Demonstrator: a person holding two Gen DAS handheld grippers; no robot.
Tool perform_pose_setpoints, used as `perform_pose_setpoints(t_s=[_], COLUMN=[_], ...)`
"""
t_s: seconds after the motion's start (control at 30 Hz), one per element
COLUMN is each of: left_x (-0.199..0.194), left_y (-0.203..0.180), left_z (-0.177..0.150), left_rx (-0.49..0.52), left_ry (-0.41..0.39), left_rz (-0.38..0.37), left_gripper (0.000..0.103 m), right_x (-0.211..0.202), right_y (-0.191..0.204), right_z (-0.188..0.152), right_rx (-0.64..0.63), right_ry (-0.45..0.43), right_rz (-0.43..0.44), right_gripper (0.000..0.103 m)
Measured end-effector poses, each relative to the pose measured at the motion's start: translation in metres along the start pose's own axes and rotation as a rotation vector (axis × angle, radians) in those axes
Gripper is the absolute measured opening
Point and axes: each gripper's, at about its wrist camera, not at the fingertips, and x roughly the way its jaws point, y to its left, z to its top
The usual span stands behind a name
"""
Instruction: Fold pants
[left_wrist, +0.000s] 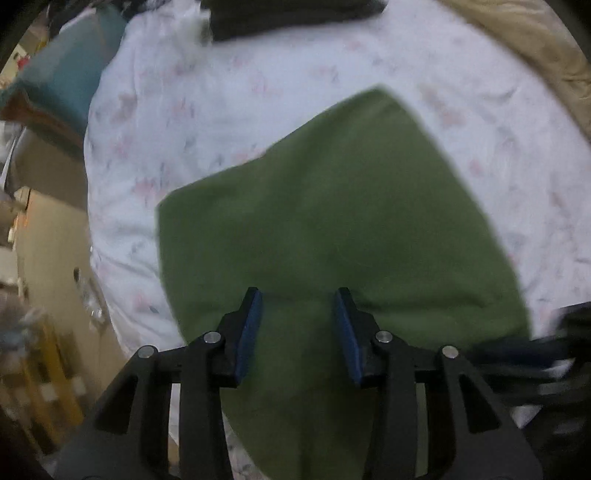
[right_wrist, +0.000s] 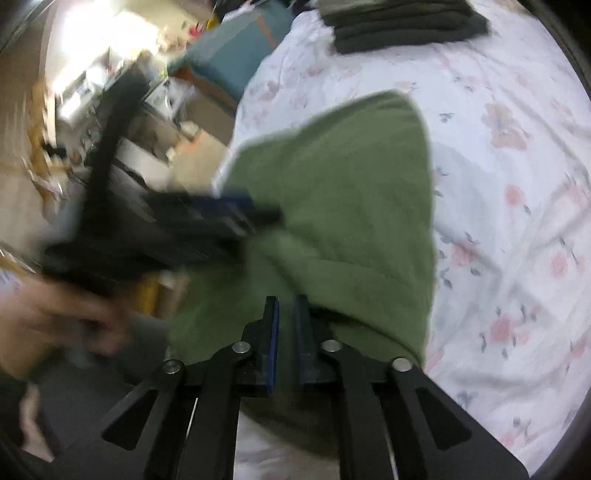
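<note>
Green pants (left_wrist: 332, 229) lie on the floral bedsheet (left_wrist: 221, 110), partly folded. Left gripper (left_wrist: 299, 325) is spread above the cloth, holding nothing. Right gripper (right_wrist: 287, 332) pinches a fold; one-sided hold could drag the layers crooked.

Right wrist view. Right gripper (right_wrist: 286, 306) at bottom centre, jaws nearly together with only a narrow slot between the blue pads; a fold of the green pants (right_wrist: 343, 206) appears to run between them, contact not certain. Pants lie folded on the floral bedsheet (right_wrist: 517, 184), the far end tapering to a rounded corner. Left gripper (right_wrist: 255, 214), blurred, comes in from the left over the pants' left edge; jaw state unreadable. A person's hand (right_wrist: 55, 317), blurred, near left. Stack of dark folded clothes (right_wrist: 402, 26) at far edge. Teal cushion (right_wrist: 236, 55) at far left.
</note>
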Motion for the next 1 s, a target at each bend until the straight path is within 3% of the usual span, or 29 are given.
perform_pose_setpoints(t_s=[0.1, 0.17, 0.2, 0.3, 0.43, 0.63, 0.73, 0.77, 0.83, 0.93, 1.0], left_x=[0.009, 0.009, 0.009, 0.007, 0.005, 0.006, 0.007, 0.007, 0.006, 0.002, -0.007], left_y=[0.011, 0.014, 0.016, 0.009, 0.005, 0.012, 0.011, 0.011, 0.013, 0.018, 0.026], left_z=[0.004, 0.008, 0.008, 0.004, 0.0, -0.002, -0.002, -0.002, -0.002, -0.003, -0.002], left_rx=[-0.027, -0.058, -0.066, -0.04, -0.023, -0.04, -0.034, -0.032, -0.038, -0.077, -0.151], left_ry=[0.023, 0.038, 0.04, 0.033, 0.022, 0.026, 0.026, 0.026, 0.025, 0.022, 0.005], left_rz=[0.047, 0.03, 0.024, 0.053, 0.072, 0.056, 0.063, 0.066, 0.06, 0.014, -0.08], left_gripper=[0.039, 0.039, 0.039, 0.039, 0.039, 0.039, 0.039, 0.039, 0.039, 0.039, 0.039], right_x=[-0.04, -0.057, -0.059, -0.036, -0.002, 0.031, 0.036, 0.035, 0.026, 0.009, -0.012], right_y=[-0.027, -0.055, -0.064, -0.083, -0.077, -0.076, -0.06, -0.057, -0.051, -0.039, -0.029], right_z=[-0.006, -0.017, -0.021, -0.035, -0.045, -0.073, -0.075, -0.074, -0.072, -0.059, -0.043], right_rx=[0.143, 0.287, 0.337, 0.472, 0.496, 0.633, 0.572, 0.562, 0.545, 0.467, 0.383], right_ry=[-0.111, -0.166, -0.174, -0.104, -0.043, -0.071, -0.07, -0.08, -0.12, -0.145, -0.177], right_rz=[0.007, 0.0, 0.008, 0.074, 0.099, 0.196, 0.15, 0.142, 0.114, 0.09, 0.029], right_gripper=[0.021, 0.077, 0.081, 0.081, 0.081, 0.086, 0.084, 0.077, 0.05, 0.033, 0.03])
